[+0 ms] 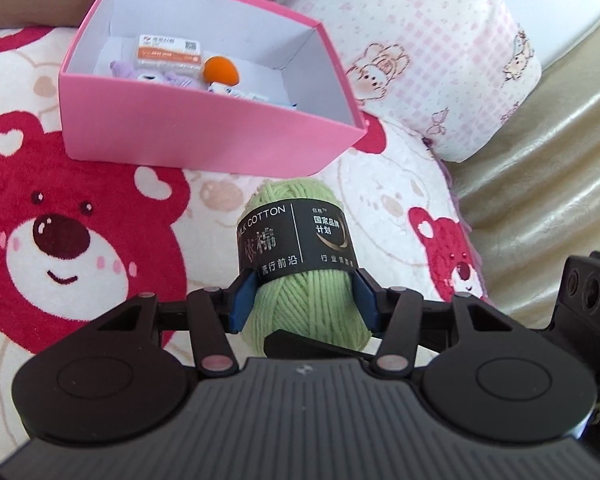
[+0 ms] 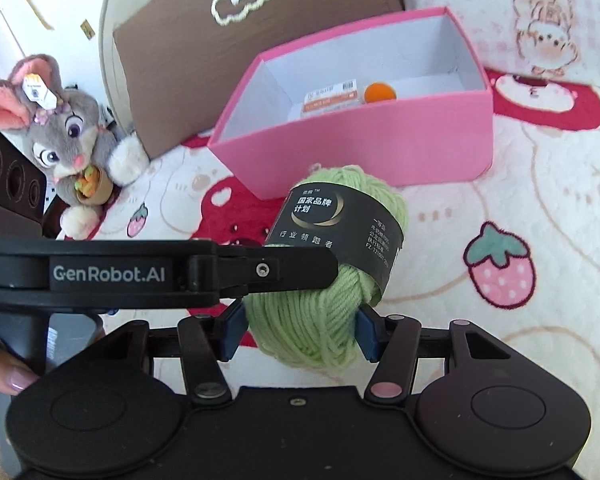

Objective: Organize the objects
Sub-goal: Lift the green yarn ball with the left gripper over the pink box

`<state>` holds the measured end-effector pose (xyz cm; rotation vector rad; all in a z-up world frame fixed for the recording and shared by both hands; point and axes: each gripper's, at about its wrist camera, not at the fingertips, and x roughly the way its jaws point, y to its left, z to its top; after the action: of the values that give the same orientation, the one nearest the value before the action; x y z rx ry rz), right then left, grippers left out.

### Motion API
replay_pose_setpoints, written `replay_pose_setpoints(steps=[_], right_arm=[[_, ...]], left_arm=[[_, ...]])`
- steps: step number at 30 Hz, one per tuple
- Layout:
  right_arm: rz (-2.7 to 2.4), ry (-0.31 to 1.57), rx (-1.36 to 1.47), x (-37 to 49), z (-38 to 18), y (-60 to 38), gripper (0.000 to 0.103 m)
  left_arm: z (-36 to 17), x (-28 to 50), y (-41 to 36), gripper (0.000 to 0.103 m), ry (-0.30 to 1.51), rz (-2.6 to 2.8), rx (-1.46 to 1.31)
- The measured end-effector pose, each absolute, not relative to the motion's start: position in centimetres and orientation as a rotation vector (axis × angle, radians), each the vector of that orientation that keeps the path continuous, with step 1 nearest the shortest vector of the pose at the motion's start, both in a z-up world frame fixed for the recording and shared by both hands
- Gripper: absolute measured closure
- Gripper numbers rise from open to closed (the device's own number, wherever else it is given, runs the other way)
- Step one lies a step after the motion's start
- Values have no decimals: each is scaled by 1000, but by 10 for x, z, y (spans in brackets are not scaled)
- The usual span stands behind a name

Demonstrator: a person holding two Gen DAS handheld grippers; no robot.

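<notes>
The open pink box (image 1: 204, 136) sits on the bear-print blanket (image 1: 60, 240), just ahead of both claws. The green yarn skein (image 1: 308, 280) hangs before its near wall, long axis pointing boxward, pinched by left gripper (image 1: 306, 304) and right gripper (image 2: 300, 330) alike.
</notes>
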<state>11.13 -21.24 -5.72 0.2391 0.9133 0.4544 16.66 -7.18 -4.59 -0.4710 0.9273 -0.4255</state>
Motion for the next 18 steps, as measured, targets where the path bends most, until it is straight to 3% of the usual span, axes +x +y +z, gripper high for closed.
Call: replay_pose_setpoints(steps=[18], right_arm=[[437,635,15,111,33,-204,43]], left_arm=[[57,174,-68,52,746,-489,-393]])
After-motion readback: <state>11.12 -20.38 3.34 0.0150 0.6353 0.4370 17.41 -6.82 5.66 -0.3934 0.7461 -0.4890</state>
